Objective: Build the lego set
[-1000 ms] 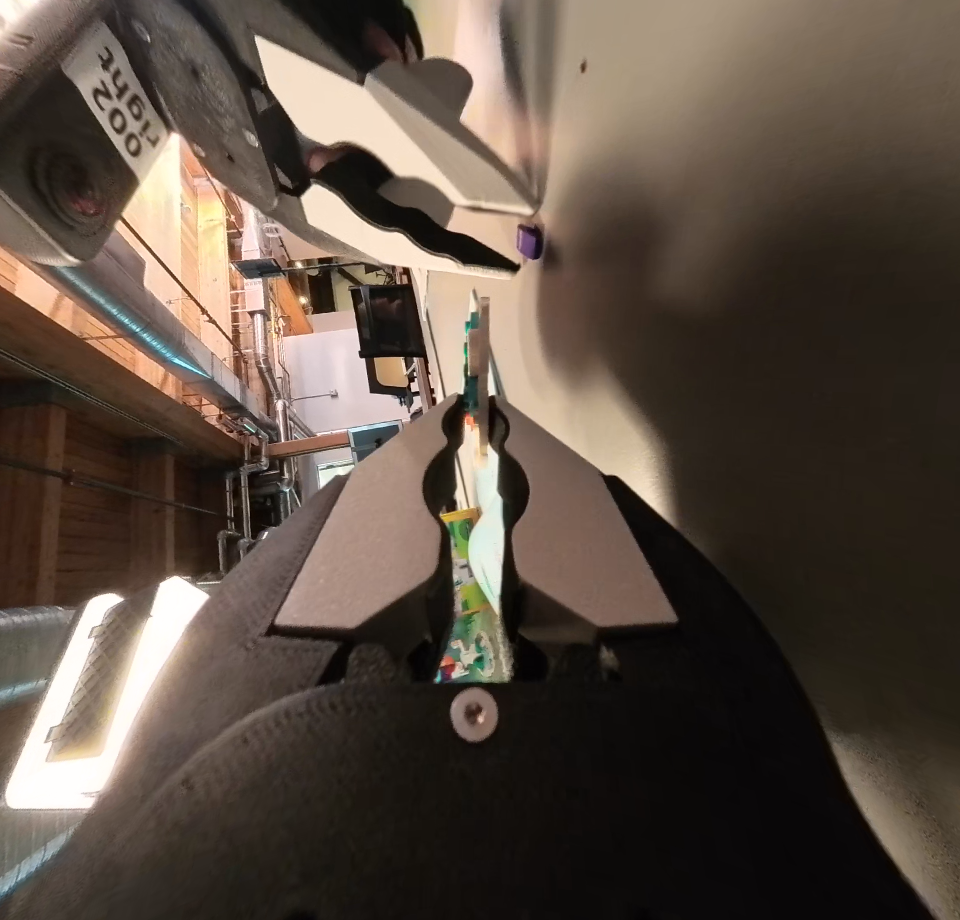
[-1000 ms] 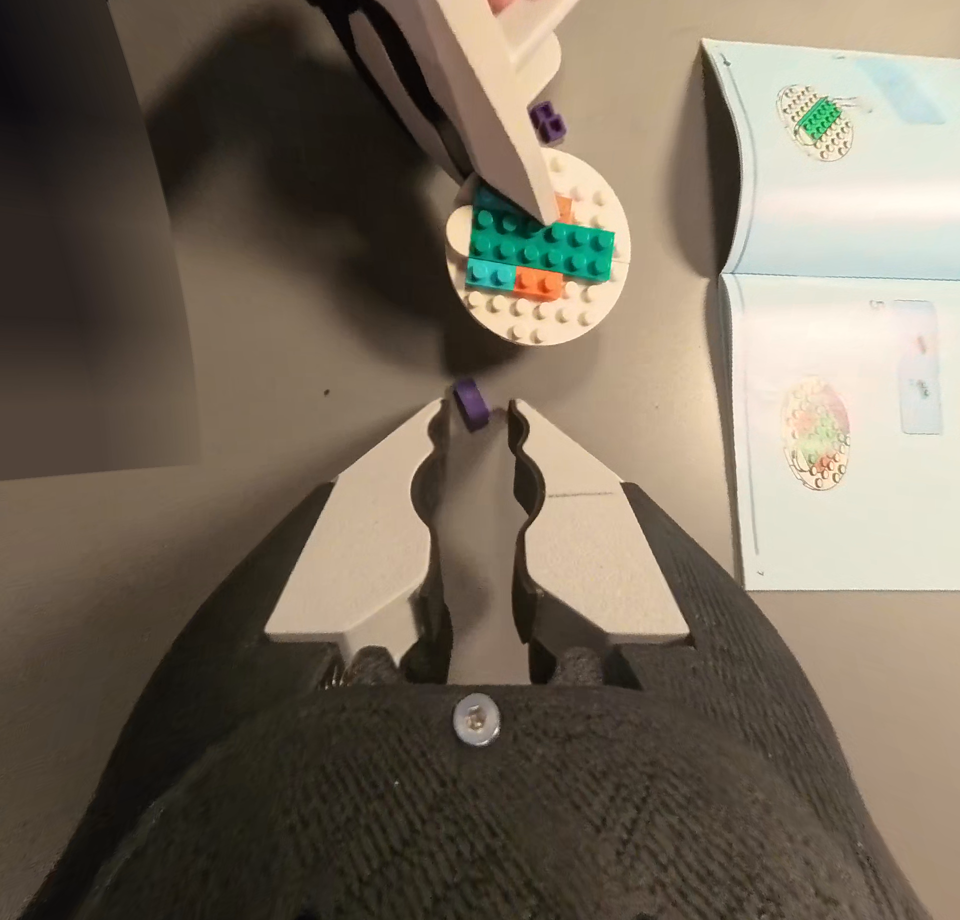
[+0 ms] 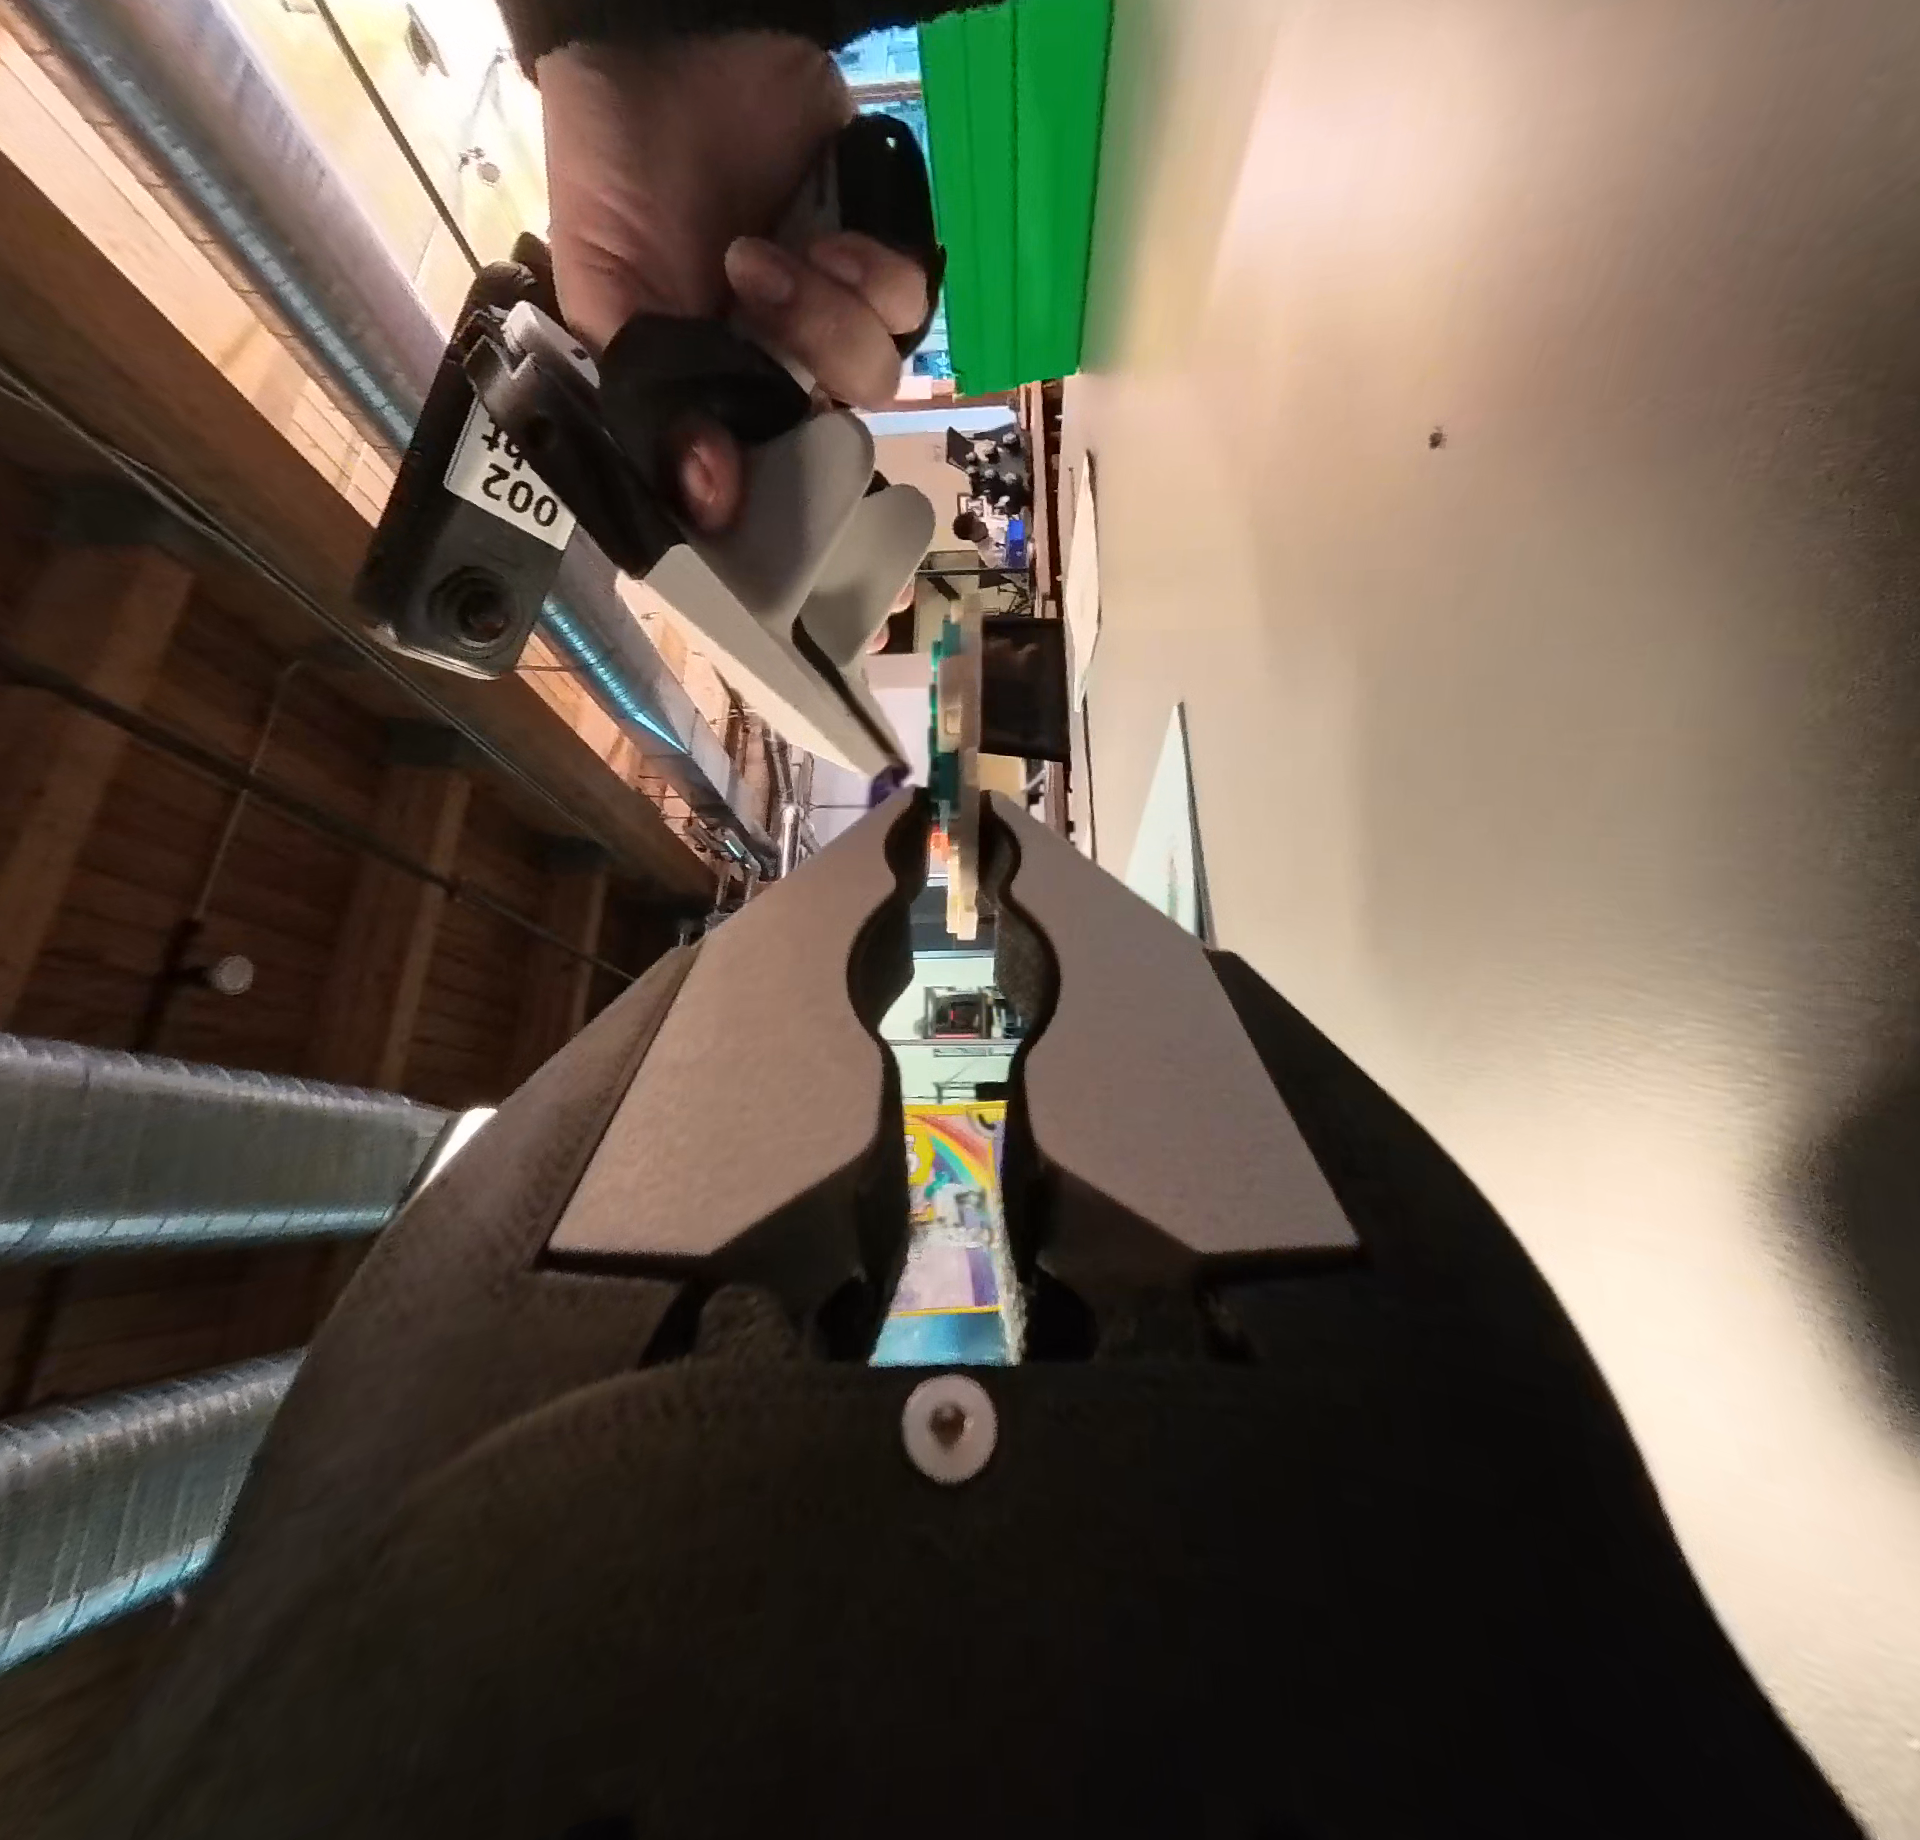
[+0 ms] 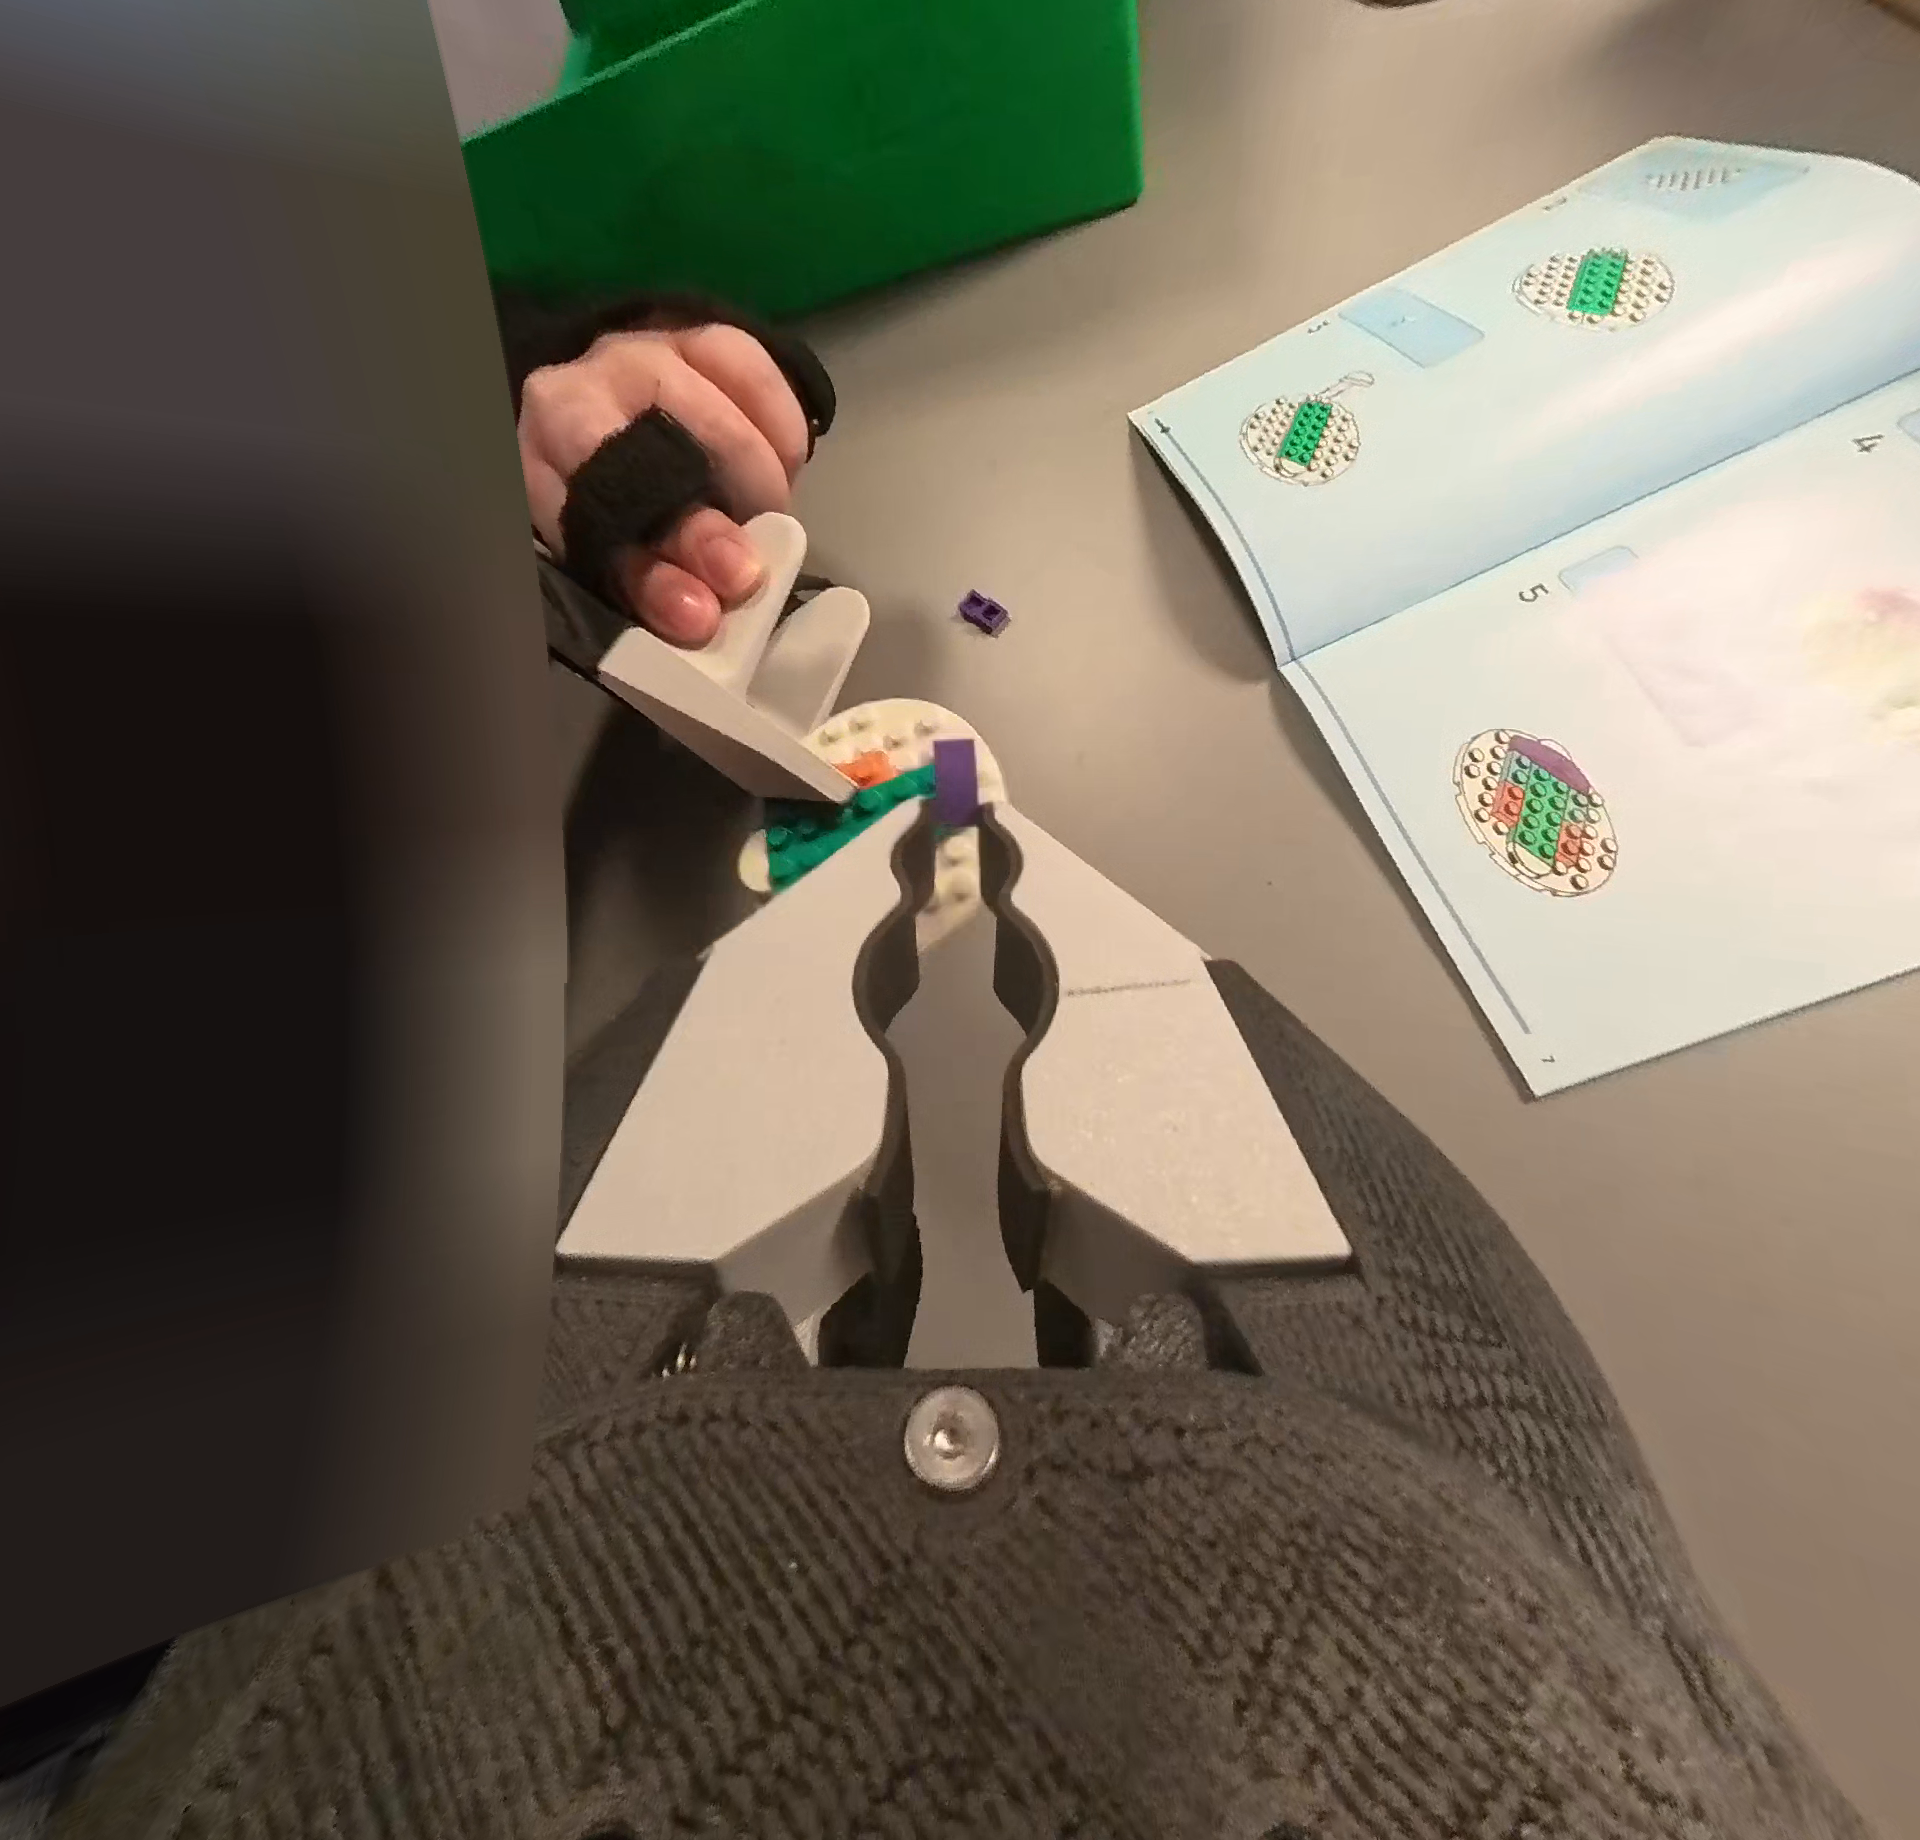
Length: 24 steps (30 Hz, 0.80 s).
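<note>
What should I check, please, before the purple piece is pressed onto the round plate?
1. Right claw shut on the purple piece: ok, pinched at the tips.
2. Left claw gripping the round white plate: ok, the plate's edge sits between its tips in the left wrist view.
3. Purple piece over the plate: ok, it hangs just above the plate's far part, beside the green bricks.
4. Stud side facing correctly: cannot tell, only one flat face shows.
5. Exact target studs against the instruction booklet: cannot tell from this angle.
6. Spare purple piece: ok, lying apart on the table.
</note>
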{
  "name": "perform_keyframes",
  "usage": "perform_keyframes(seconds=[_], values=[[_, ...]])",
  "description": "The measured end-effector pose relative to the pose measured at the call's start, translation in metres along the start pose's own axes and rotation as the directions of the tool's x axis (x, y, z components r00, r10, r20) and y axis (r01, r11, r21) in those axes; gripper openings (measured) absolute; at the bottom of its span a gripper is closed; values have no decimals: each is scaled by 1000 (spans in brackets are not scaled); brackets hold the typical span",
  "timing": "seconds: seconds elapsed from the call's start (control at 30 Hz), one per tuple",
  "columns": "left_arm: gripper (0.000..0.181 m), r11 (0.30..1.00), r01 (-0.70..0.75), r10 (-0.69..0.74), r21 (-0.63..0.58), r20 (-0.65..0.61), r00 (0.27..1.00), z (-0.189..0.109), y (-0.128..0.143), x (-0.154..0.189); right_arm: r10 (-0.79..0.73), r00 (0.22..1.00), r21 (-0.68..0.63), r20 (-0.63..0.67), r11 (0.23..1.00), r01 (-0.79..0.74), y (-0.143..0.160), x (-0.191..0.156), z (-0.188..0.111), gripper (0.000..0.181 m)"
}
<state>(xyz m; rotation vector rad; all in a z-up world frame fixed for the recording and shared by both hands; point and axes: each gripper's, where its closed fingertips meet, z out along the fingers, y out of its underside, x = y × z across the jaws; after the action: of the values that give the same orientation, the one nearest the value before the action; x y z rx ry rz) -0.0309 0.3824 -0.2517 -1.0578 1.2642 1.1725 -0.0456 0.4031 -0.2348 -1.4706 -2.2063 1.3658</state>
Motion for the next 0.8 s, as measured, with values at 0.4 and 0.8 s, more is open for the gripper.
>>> perform_keyframes(seconds=[0.4, 0.8], values=[[7, 1000, -18, 18, 14, 32, 999, -2, -4, -6, -122, 990, -91, -76, 989, 115, 8, -2, 1, 6], [7, 999, -43, 42, 28, 53, 998, -4, -7, -9, -197, 974, -146, -109, 973, 180, 8, -7, -1, 7]])
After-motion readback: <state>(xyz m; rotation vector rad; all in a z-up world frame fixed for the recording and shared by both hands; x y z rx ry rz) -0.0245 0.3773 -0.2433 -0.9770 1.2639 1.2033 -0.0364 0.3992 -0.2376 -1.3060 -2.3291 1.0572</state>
